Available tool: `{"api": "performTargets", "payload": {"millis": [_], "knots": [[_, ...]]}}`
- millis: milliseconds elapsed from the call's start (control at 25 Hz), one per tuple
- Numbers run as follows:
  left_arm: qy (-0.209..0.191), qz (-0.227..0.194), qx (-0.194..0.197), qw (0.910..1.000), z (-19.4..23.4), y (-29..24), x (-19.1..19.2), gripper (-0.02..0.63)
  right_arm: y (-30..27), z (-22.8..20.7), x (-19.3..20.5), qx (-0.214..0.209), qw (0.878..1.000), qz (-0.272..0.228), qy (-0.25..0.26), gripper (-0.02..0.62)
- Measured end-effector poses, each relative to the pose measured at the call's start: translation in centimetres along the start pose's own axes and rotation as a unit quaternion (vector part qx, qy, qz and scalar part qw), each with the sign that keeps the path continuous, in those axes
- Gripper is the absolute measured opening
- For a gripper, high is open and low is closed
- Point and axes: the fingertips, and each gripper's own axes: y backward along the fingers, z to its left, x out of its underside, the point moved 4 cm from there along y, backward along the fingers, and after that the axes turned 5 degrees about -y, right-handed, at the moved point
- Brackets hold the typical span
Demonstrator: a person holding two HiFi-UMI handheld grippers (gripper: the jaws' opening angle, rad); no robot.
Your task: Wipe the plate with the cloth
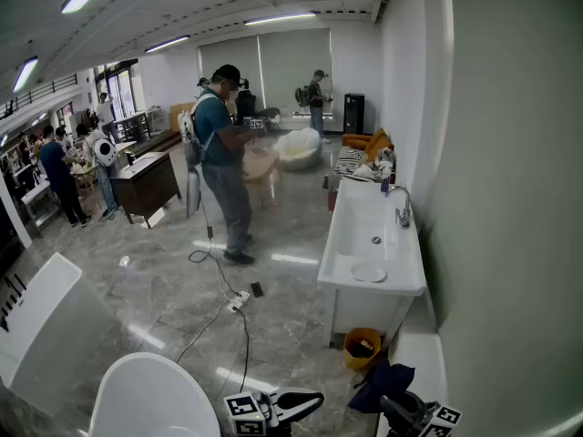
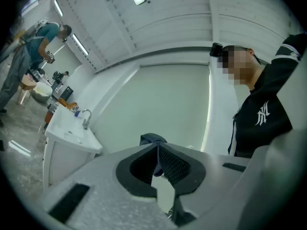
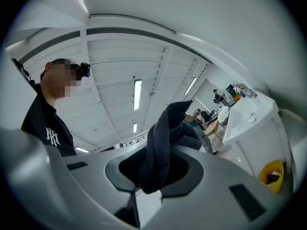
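A white plate (image 1: pixel 369 273) lies in the long white sink (image 1: pixel 364 226) against the right wall, far ahead of both grippers. At the bottom edge of the head view my right gripper (image 1: pixel 407 414) is shut on a dark blue cloth (image 1: pixel 383 378). In the right gripper view the cloth (image 3: pixel 163 143) is bunched between the jaws of the right gripper (image 3: pixel 158 176) and sticks up past them. My left gripper (image 1: pixel 308 401) is low beside it. The left gripper (image 2: pixel 157 150) has its jaws together, and a scrap of the cloth (image 2: pixel 152 139) shows just past their tips.
A yellow bucket (image 1: pixel 363 346) stands on the floor under the sink, and a faucet (image 1: pixel 402 212) rises at the sink's right side. A person in a teal shirt (image 1: pixel 223 153) works mid-room. A cable (image 1: pixel 228 303) trails over the floor. A white rounded object (image 1: pixel 150 394) is at bottom left.
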Motion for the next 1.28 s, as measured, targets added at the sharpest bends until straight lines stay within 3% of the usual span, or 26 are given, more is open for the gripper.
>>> {"api": "performTargets", "payload": {"millis": [480, 720, 920, 1280], "knots": [[0.013, -0.007, 0.014, 0.9998, -0.9, -2.2, 0.9, 0.008, 2.5, -0.3, -0.7, 0.009, 1.0, -0.013, -0.003, 0.067], [0.009, 0.014, -0.003, 0.9999, -0.9, -3.2, 1.9, 0.008, 3.9, -0.5, -1.4, -0.005, 1.0, -0.018, -0.006, 0.067], [0.006, 0.026, -0.014, 0.9996, -1.4, -4.7, 3.1, 0.008, 4.9, -1.3, -1.5, 0.018, 1.0, 0.008, 0.02, 0.067], [-0.02, 0.05, -0.011, 0.9985, -1.3, -6.9, 4.7, 0.007, 5.5, -4.1, -1.5, 0.036, 0.998, 0.002, 0.044, 0.067]]}}
